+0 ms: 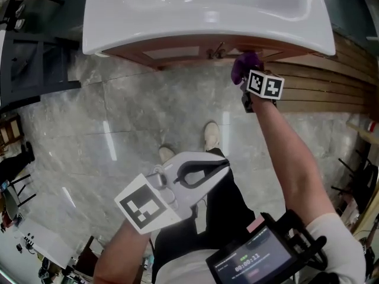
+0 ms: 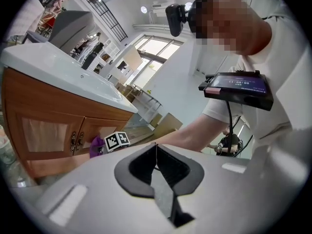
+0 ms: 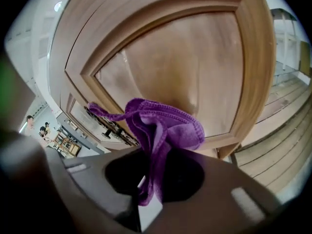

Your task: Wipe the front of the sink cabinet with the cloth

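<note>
1. The right gripper view shows the purple cloth [image 3: 165, 126] against the sink cabinet door [image 3: 185, 57]. The head view shows only a bit.
2. The right gripper [image 3: 152, 179] fingers pinch the cloth.
3. The left gripper [image 2: 156, 150] fingers are together and hold nothing.

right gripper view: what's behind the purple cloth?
The cabinet door: its recessed wood panel and lower frame show around the purple cloth, which the right gripper clamps. Metal handles show to the cloth's left. The patch of door directly behind the cloth is covered.
</note>
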